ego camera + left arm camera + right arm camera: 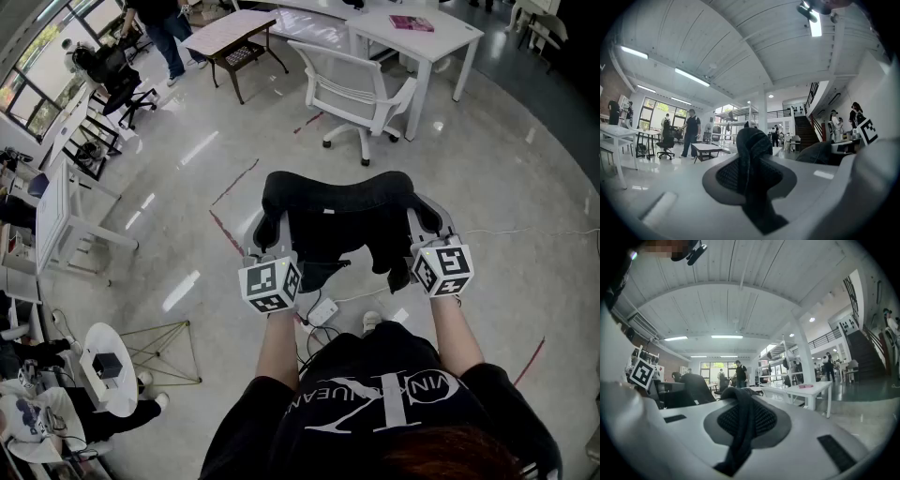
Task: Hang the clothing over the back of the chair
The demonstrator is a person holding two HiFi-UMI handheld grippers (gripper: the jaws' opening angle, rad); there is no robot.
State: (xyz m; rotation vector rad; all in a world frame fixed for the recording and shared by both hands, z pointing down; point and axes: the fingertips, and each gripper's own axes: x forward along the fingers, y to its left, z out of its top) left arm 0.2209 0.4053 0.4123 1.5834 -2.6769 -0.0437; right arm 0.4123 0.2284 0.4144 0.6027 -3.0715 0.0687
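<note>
A black garment [337, 214] hangs stretched between my two grippers, level and in front of the person's chest in the head view. My left gripper [272, 234] is shut on its left end; dark ribbed cloth [752, 164] lies bunched across the grey pad in the left gripper view. My right gripper [422, 217] is shut on the right end, where a narrow fold of the cloth [740, 427] crosses the pad. A white office chair [361, 89] stands further ahead on the floor, its back turned towards me and apart from the garment.
Behind the chair stands a white desk [422, 37], with a brown table [234, 33] to its left. A person [164, 28] and a black office chair [117, 80] are far left. A white power strip with cables [323, 311] lies by the person's feet.
</note>
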